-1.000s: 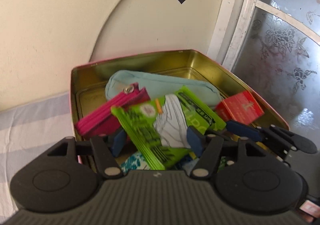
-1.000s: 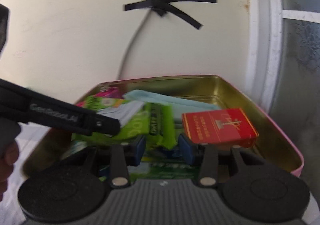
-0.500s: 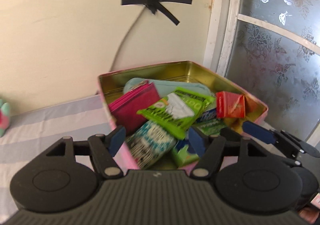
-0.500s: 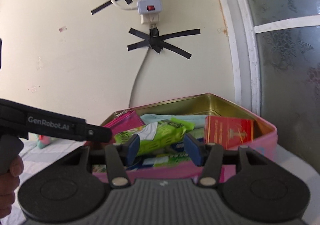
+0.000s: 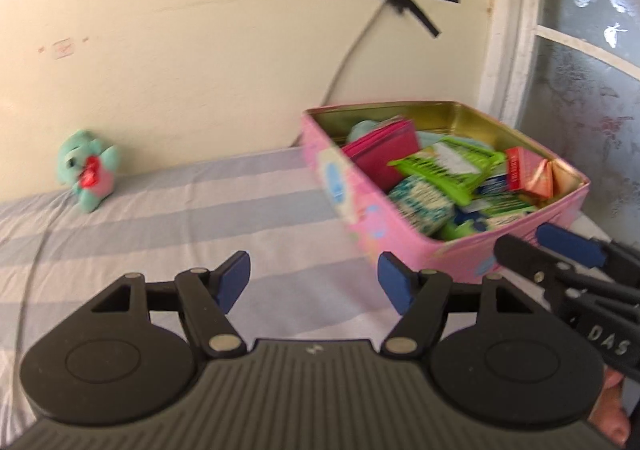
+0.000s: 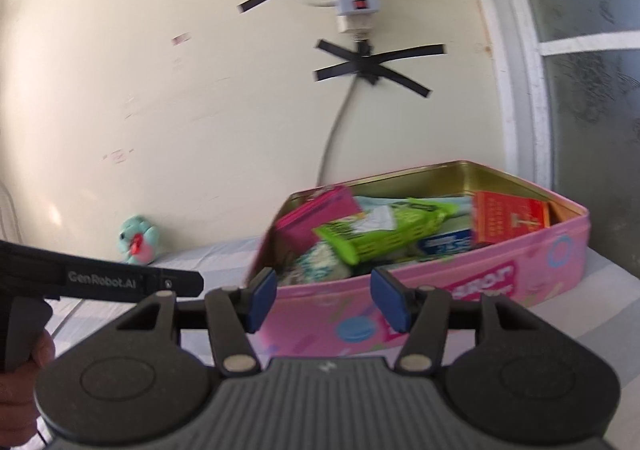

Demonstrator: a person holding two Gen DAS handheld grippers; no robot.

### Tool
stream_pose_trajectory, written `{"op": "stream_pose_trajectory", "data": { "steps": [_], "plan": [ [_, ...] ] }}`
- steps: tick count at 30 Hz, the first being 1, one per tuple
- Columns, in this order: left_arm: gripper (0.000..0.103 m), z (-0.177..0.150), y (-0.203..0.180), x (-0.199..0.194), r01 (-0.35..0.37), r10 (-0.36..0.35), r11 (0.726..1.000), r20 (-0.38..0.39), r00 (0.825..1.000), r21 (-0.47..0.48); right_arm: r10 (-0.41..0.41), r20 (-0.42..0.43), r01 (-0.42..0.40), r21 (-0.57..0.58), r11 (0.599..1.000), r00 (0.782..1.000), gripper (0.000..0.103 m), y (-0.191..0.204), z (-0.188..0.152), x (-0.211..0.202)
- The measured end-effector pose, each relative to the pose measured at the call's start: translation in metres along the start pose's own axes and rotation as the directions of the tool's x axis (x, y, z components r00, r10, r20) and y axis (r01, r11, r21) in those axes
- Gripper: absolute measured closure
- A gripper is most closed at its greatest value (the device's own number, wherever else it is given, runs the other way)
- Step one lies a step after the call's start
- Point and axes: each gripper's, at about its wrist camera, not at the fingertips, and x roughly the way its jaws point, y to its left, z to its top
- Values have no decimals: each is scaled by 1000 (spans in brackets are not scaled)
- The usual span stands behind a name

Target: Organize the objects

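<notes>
A pink tin (image 5: 360, 202) with a gold inside stands on the striped sheet by the wall. It holds a magenta pouch (image 5: 380, 154), a green packet (image 5: 444, 166), a red box (image 5: 524, 174), a teal patterned packet (image 5: 420, 206) and other packets. My left gripper (image 5: 314, 282) is open and empty, over the sheet to the left of the tin. My right gripper (image 6: 325, 302) is short of the tin's front wall (image 6: 480, 290); its jaws are opening with nothing between them. The green packet (image 6: 384, 234) and the red box (image 6: 508, 220) lie on top.
A teal plush toy (image 5: 88, 174) sits against the wall at the left. The striped sheet (image 5: 180, 230) stretches between it and the tin. A taped cable and power strip (image 6: 356, 6) hang on the wall. A frosted glass pane (image 5: 592, 90) is close on the right.
Both grippers have drawn back from over the tin, which now lies farther off. The left view has swung left onto the sheet. The right jaws have widened.
</notes>
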Motion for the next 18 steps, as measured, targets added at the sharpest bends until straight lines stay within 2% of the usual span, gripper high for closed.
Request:
{"op": "stream_pose_trajectory", "data": {
  "steps": [12, 18],
  "plan": [
    [31, -26, 47, 2, -27, 26, 998, -28, 999, -55, 38, -47, -42, -92, 995, 998, 47, 57, -9, 6],
    [31, -27, 47, 3, 4, -5, 999, -14, 1000, -50, -10, -14, 9, -86, 996, 1000, 45, 57, -6, -1]
  ]
}}
